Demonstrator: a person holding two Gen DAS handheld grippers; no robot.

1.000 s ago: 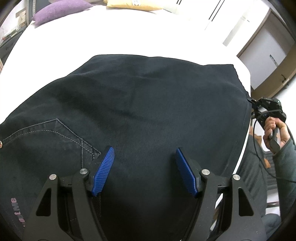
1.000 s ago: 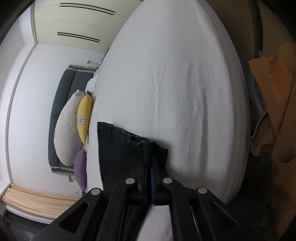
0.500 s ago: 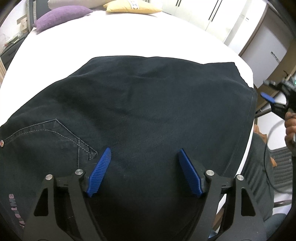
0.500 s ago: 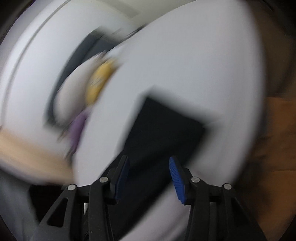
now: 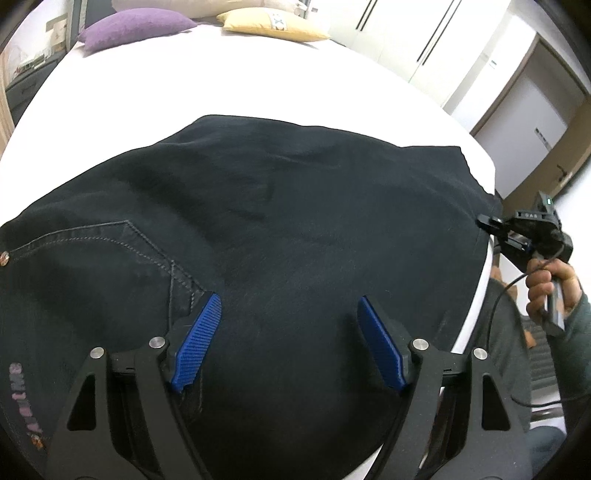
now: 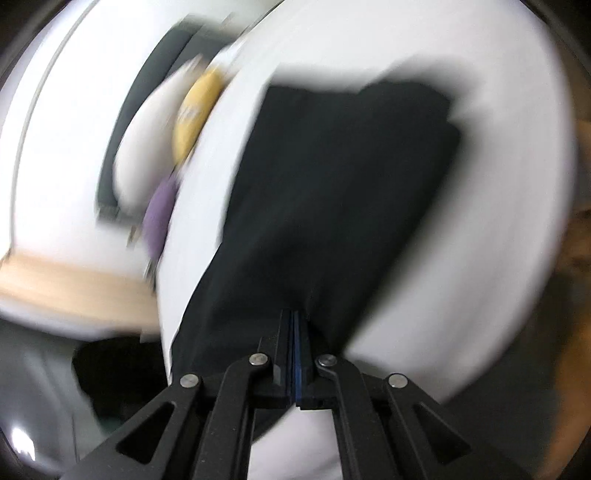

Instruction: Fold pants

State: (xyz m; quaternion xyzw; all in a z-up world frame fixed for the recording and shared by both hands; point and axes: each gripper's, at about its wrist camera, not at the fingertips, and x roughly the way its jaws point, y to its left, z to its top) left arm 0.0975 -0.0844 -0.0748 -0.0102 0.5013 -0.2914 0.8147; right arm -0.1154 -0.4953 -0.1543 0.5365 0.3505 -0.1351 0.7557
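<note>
Dark navy pants [image 5: 280, 236] lie spread flat on the white bed [image 5: 221, 81], back pocket stitching at the left. My left gripper [image 5: 288, 306] is open, its blue pads just above the cloth near the front edge. My right gripper [image 5: 487, 223] shows at the right edge of the pants, hand-held. In the blurred right wrist view my right gripper [image 6: 297, 317] is shut, with the edge of the pants [image 6: 332, 192] at its tips.
A purple pillow [image 5: 133, 27] and a yellow pillow [image 5: 273, 26] lie at the head of the bed. White wardrobe doors [image 5: 424, 44] and a doorway stand at the right. The bed's edge [image 5: 476, 295] runs down the right side.
My right gripper let go of the hem, swung open, moved along the edge and has shut again at the pants' edge. My left gripper drew back slightly and stays open.
</note>
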